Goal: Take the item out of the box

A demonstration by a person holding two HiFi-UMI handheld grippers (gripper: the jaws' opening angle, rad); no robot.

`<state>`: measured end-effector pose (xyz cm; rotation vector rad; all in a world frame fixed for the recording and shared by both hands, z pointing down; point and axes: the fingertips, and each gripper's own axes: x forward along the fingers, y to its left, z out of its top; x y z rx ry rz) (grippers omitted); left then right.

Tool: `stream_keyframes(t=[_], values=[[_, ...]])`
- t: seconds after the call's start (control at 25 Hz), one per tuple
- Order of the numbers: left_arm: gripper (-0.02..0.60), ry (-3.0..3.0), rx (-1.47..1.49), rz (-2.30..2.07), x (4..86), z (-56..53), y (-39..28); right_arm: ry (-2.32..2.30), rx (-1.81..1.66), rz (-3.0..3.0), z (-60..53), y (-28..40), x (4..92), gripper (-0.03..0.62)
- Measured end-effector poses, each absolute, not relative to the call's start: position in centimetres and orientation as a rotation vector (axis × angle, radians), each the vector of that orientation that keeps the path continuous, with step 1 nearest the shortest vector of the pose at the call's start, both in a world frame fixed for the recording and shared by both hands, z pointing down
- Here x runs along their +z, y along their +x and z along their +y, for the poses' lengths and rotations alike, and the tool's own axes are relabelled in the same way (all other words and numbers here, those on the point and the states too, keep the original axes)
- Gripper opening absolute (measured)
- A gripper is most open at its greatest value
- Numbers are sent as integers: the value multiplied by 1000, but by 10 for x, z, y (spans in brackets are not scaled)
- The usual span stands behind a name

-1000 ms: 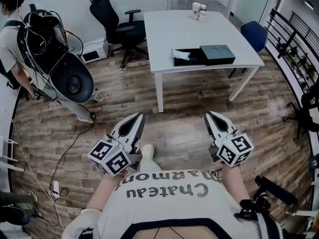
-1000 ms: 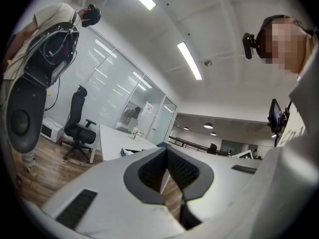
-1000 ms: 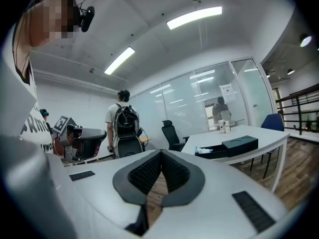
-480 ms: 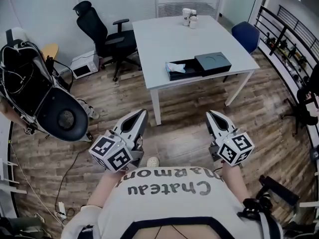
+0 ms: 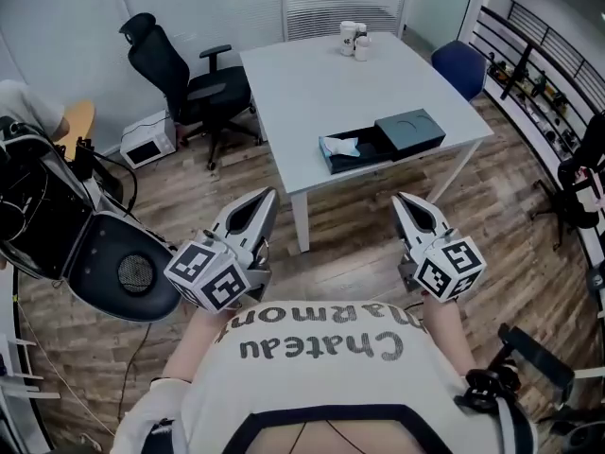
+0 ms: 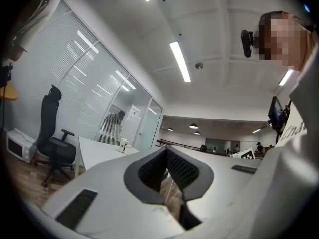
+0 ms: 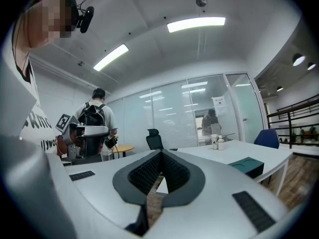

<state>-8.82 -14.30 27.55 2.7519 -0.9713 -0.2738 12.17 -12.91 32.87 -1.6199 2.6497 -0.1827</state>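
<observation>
box (image 5: 367,151) on white table (image 5: 302,78), left gripper (image 5: 267,197) and right gripper (image 5: 400,200) both closed, empty

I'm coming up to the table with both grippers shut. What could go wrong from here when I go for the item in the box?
1. The box sits close to the near edge of the table. A nudge could slide it off.
2. The left gripper and right gripper are both shut and empty. Reaching in like that would probably only shove the item.
3. The item lies low in the box, so a jaw may catch the wall.
</observation>
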Motion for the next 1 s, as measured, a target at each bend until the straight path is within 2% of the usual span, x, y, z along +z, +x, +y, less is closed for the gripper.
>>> stream_keyframes(t=[0.52, 1.0], values=[[-8, 2733, -292, -893, 289, -227, -113, -1723, -216, 2610, -186, 97, 347, -2], [-6, 2706, -293, -802, 310, -294, -71, -1743, -286, 2624, -243, 122, 367, -2]])
